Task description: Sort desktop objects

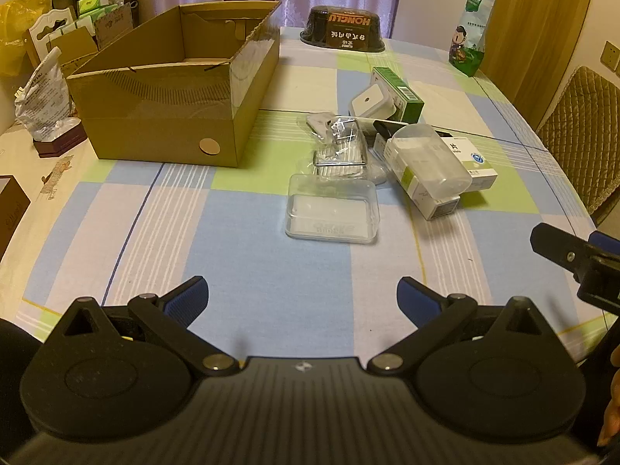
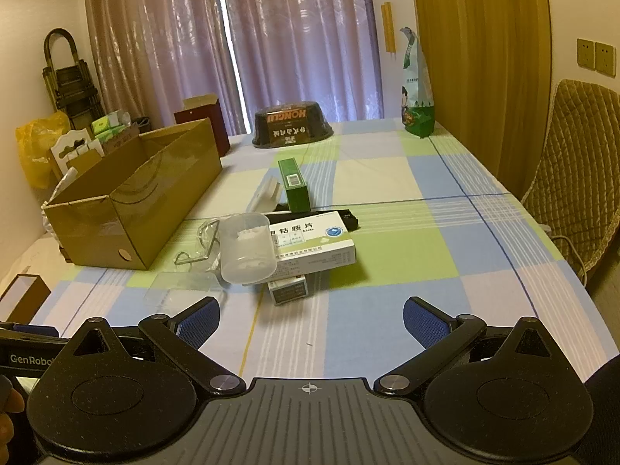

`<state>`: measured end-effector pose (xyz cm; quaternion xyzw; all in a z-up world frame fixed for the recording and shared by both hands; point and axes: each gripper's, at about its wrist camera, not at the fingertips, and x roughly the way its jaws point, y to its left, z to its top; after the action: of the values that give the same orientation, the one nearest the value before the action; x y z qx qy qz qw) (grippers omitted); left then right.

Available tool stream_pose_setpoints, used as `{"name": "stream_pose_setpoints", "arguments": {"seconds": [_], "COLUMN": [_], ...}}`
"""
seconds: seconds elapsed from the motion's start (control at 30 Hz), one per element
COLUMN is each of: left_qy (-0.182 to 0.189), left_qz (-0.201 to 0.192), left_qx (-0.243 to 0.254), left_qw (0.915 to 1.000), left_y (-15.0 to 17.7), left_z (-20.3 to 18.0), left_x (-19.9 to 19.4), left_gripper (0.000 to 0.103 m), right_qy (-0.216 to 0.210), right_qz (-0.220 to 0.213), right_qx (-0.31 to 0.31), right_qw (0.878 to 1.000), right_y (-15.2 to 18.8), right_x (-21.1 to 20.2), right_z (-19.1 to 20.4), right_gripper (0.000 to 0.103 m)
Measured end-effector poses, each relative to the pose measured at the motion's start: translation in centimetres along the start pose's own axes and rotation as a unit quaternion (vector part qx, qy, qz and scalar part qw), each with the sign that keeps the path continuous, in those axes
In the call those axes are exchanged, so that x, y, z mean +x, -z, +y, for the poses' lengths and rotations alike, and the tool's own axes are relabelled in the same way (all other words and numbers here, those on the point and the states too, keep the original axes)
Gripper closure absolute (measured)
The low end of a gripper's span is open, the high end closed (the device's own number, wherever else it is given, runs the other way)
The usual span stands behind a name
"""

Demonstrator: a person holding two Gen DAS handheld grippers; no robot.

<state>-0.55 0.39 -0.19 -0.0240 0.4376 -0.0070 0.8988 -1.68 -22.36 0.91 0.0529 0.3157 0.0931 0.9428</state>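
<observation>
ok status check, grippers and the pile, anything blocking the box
Left gripper open, right gripper open, both empty. Small boxes and clear plastic containers still clustered on checked tablecloth. Open brown cardboard box unobstructed.

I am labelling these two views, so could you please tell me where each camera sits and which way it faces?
Left wrist: on the left gripper, facing across the table at the cardboard box and clutter; its open fingers and the right gripper's tip show.
Right wrist: on the right gripper, facing the medicine box and curtains; open fingers show.
Shared: box, clear cup, black bowl.
</observation>
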Motion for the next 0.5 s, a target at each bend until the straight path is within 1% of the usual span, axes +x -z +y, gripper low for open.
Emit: {"name": "stream_pose_setpoints", "arguments": {"seconds": [0.5], "left_qy": [0.002], "left_qz": [0.003], "left_qx": [-0.002], "left_qw": [1.0000], "left_y": [-0.01], "left_z": [-0.03], "left_x": [-0.02], "left_gripper": [0.001], "right_qy": [-0.001], "right_qz": [-0.001], "right_qx": [0.002], "right_qw": [1.000], "right_y": [0.10], "right_x": [0.16], "right_z": [-0.18], "right_gripper": [0.000]}}
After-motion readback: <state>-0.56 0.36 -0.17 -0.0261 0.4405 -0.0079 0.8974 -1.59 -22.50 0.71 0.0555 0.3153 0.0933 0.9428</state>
